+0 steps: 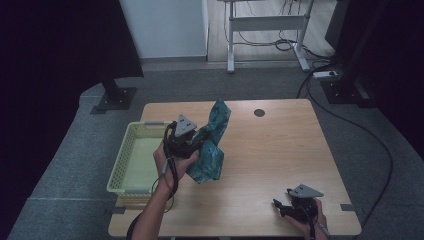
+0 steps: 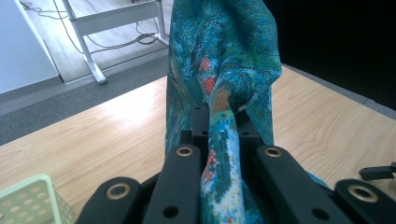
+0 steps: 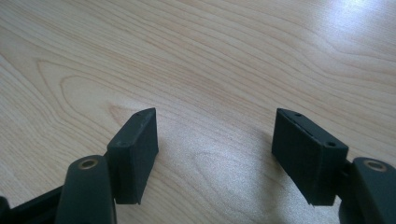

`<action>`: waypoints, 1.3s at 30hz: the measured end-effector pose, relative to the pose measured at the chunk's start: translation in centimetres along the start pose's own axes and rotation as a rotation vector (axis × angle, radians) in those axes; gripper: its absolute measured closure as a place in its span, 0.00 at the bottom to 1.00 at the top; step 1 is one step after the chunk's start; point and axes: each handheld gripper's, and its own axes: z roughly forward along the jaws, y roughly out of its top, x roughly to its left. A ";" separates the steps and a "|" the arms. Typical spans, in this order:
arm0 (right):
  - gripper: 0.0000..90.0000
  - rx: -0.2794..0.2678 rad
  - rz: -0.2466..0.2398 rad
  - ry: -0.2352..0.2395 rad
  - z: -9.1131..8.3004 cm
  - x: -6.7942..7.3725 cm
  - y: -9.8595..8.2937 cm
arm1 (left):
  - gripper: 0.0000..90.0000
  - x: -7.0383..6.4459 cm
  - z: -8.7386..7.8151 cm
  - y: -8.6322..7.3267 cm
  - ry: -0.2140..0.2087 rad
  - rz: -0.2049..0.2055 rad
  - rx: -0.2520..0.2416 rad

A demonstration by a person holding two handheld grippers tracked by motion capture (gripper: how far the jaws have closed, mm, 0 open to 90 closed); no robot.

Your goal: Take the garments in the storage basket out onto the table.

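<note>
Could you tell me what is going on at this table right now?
A person works at a light wooden table with a black two-jaw gripper in each hand. The left gripper is shut on a teal patterned cloth, holding it up off the table beside a pale green plastic basket. The right gripper sits open and holds nothing, low over bare wood near the table's front right corner.
</note>
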 end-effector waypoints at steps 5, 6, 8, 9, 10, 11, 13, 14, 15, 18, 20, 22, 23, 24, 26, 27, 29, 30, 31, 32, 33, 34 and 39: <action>0.35 0.000 0.000 0.000 0.0 0.0 0.0 | 0.93 -0.4 0.3 0.1 -0.008 0.006 0.001; 0.35 0.000 0.000 0.000 0.0 0.0 0.0 | 0.93 -0.5 0.4 0.1 -0.010 0.007 0.001; 0.35 0.000 0.000 0.000 0.0 0.0 0.0 | 0.93 -0.6 0.5 0.1 -0.013 0.004 0.001; 0.35 0.000 0.000 0.000 0.0 0.0 0.0 | 0.93 -0.7 0.6 0.1 -0.014 0.004 0.002; 0.35 0.000 0.000 0.000 0.0 0.0 0.0 | 0.93 -0.8 0.7 0.1 -0.015 0.004 0.002; 0.35 0.000 0.000 0.000 0.0 0.0 0.0 | 0.93 -0.8 0.7 0.1 -0.016 0.004 0.001; 0.35 0.000 0.000 0.000 0.0 0.0 0.0 | 0.93 -0.9 0.8 0.2 -0.019 0.006 0.000; 0.35 0.000 0.000 0.000 0.0 0.0 0.0 | 0.93 -1.0 0.9 0.2 -0.020 0.006 -0.001; 0.35 0.000 0.000 0.000 0.0 0.0 0.0 | 0.93 -1.1 0.9 0.2 -0.021 0.008 0.000; 0.35 0.000 0.000 0.000 0.0 0.0 0.0 | 0.93 -1.3 1.1 0.3 -0.027 0.009 -0.002; 0.35 0.000 0.000 0.000 0.0 0.0 0.0 | 0.93 -1.5 1.3 0.4 -0.031 0.010 -0.001; 0.35 0.000 0.000 0.000 0.0 0.0 0.0 | 0.93 -1.8 1.4 0.5 -0.035 0.013 -0.001; 0.35 0.000 0.000 0.000 0.0 0.0 0.0 | 0.93 -1.9 1.5 0.5 -0.036 0.015 -0.001; 0.35 0.000 0.000 0.000 0.0 0.0 0.0 | 0.93 -2.0 1.6 0.6 -0.038 0.017 -0.001; 0.35 0.001 0.000 0.000 0.0 0.0 0.0 | 0.93 -2.2 1.8 0.7 -0.043 0.018 -0.001; 0.35 0.001 0.000 0.000 0.0 0.0 0.0 | 0.93 -2.4 1.9 0.7 -0.045 0.018 -0.001; 0.35 0.001 0.000 0.000 0.0 0.0 0.0 | 0.93 -2.6 2.1 0.8 -0.048 0.022 0.001; 0.35 0.000 0.001 0.000 0.0 0.0 0.0 | 0.93 -2.7 2.3 0.8 -0.050 0.023 0.003; 0.35 0.001 0.001 0.000 0.0 0.0 0.0 | 0.93 -2.8 2.4 0.8 -0.051 0.027 0.006; 0.35 0.001 0.000 0.000 0.0 0.0 0.0 | 0.93 -2.9 2.5 0.8 -0.052 0.026 0.007; 0.35 0.001 0.001 0.000 0.0 0.0 0.0 | 0.93 -3.0 2.7 0.8 -0.053 0.025 0.008; 0.35 0.001 0.000 0.000 0.0 0.0 0.0 | 0.93 -3.2 3.0 0.8 -0.056 0.025 0.009; 0.35 0.001 0.000 0.001 0.0 0.0 0.0 | 0.93 -3.6 3.4 0.8 -0.064 0.027 0.011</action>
